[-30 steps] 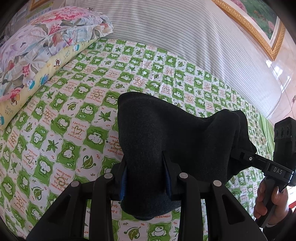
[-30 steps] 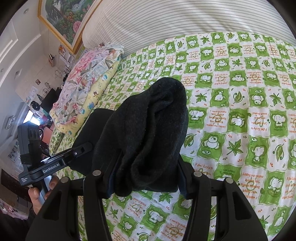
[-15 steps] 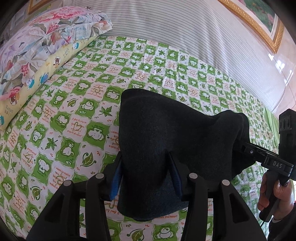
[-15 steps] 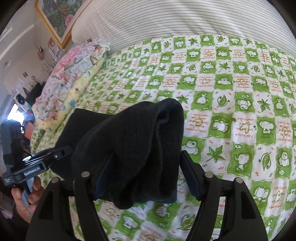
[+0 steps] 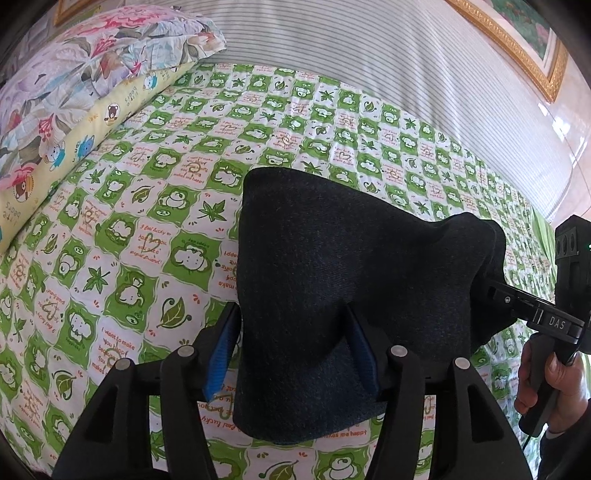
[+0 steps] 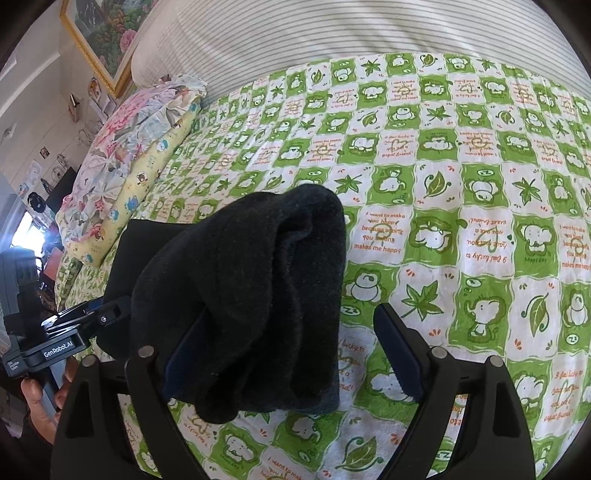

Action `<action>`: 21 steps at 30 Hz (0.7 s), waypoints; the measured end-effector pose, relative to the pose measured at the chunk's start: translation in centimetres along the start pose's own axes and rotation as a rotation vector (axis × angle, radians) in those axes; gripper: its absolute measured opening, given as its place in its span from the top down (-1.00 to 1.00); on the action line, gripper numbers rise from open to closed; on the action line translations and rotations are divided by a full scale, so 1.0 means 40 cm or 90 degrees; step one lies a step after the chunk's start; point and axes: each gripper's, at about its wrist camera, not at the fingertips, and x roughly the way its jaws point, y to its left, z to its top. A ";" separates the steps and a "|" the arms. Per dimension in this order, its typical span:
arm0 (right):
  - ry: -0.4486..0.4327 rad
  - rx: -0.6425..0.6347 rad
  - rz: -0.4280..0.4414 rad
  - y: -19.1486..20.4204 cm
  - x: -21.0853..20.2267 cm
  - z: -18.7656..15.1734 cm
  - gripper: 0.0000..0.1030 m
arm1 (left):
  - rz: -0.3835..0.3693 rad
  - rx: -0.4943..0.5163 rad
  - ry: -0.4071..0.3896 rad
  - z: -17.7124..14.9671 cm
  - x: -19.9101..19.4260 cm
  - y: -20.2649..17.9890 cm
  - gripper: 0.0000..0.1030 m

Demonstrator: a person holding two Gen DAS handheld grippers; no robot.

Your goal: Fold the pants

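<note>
The dark folded pants (image 5: 351, 266) hang just above the green-and-white checked bedspread (image 5: 155, 206). My left gripper (image 5: 291, 332) has its jaws wider than the folded edge, and the cloth is draped between its blue pads (image 5: 218, 354). In the right wrist view my right gripper (image 6: 291, 325) is open; the bunched pants (image 6: 258, 295) rest against its left finger, and its right finger (image 6: 399, 350) stands clear of the cloth. The right gripper's body also shows in the left wrist view (image 5: 546, 321), at the far end of the pants.
A floral pillow (image 5: 74, 74) on a yellow one lies at the head of the bed, on the left. A striped white bolster (image 6: 332, 33) runs along the far edge. A gold-framed picture (image 6: 103, 40) hangs on the wall.
Both grippers' jaws have spread apart over the last second, loosening their hold on the pants. The pants have sunk lower toward the bedspread.
</note>
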 end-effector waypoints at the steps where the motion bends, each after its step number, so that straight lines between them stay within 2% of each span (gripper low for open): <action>1: 0.000 0.000 0.002 -0.003 0.001 -0.001 -0.73 | 0.002 0.000 -0.001 0.000 0.001 0.001 -0.20; 11: 0.002 -0.004 -0.001 0.004 -0.004 -0.002 -0.74 | 0.006 -0.002 0.001 -0.004 -0.007 0.004 -0.27; 21: 0.005 -0.004 0.001 0.013 -0.024 -0.003 -0.75 | 0.034 0.016 -0.003 -0.018 -0.030 -0.001 -0.38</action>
